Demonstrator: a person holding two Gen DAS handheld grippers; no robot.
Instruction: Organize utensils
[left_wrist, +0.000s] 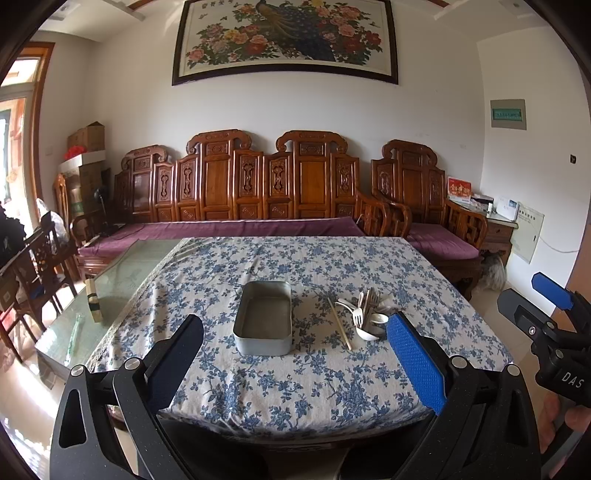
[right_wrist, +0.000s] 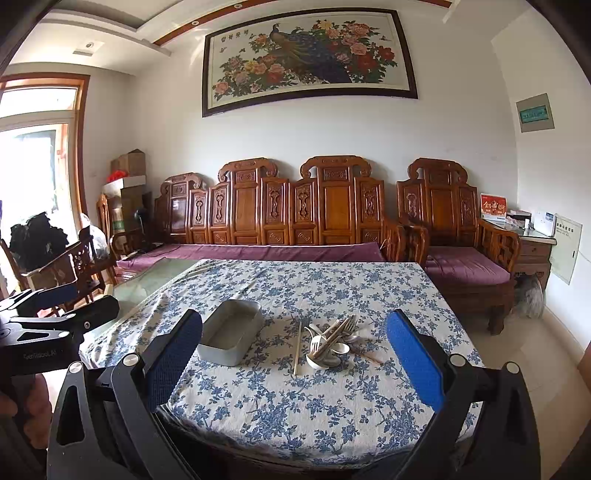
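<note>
Left tool (left_wrist: 295, 354) found with jaws spread wide, nothing between them, held low over the near edge of the counter (left_wrist: 295, 398). Right tool (right_wrist: 295, 354) likewise spread wide and empty, also at the near edge. Each tilted slightly downward toward the cloth.

Counter covered with a white cloth printed in blue flowers; bare glass left exposed at the far left beyond the cloth.

Metal tin (left_wrist: 263, 321) noted straight ahead of the left tool, open, rectangular, resting flat, apparently empty. Seen ahead and left of the right tool (right_wrist: 231, 332).

Pile of utensils (left_wrist: 365, 314) located ahead and right of the left tool, just right of the tin but apart from it; directly ahead of the right tool (right_wrist: 332, 339). Forks, white spoons and a small white bowl-shaped piece heaped together, exact count not determinable. One chopstick (left_wrist: 340, 325) lying loose between tin and pile, pointing roughly away from the tools. Second chopstick (right_wrist: 369, 356) lying at the right of the pile in the right wrist view.

Right tool visible at the right edge of the left wrist view (left_wrist: 546, 299), beside the counter, with a hand (left_wrist: 565, 424) gripping its handle.
</note>
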